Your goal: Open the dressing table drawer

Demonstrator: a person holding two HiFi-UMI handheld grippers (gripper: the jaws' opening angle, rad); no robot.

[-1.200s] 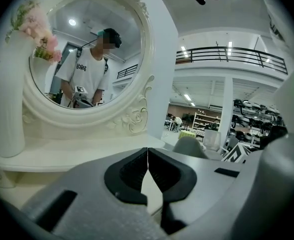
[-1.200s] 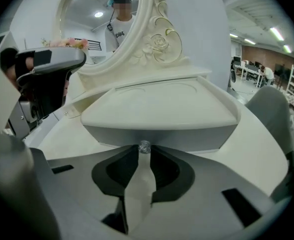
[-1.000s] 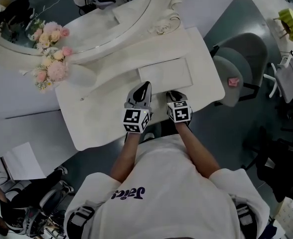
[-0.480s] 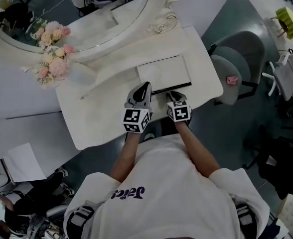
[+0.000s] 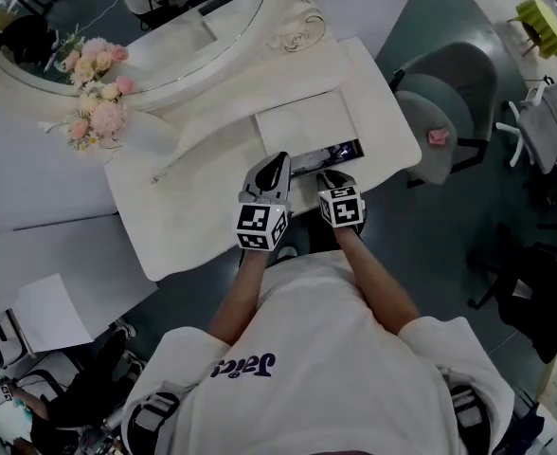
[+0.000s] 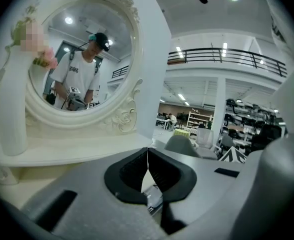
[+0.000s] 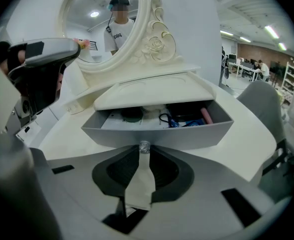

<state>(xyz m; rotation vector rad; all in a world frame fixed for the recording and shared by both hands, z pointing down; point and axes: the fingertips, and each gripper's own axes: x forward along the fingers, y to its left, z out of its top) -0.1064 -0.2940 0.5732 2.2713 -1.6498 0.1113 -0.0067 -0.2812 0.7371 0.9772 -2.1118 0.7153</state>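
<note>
The white dressing table bears a raised box whose grey drawer stands partly pulled out towards me. Inside it lie a pink tube, a blue item, a black loop and a dark round thing. My right gripper is shut on the small shiny knob at the middle of the drawer front. From the head view the right gripper sits at the drawer's dark gap. My left gripper hovers over the tabletop just left of it. The left gripper is shut, its pads meeting on nothing.
An oval mirror in a carved white frame stands behind the box. Pink flowers in a white vase are at the table's left. A grey chair with a small pink thing on it stands to the right.
The drawer has slid out towards me: no gap a second ago, a thin dark line half a second ago, now a wider opening with its contents showing. Both grippers drew back with it.
</note>
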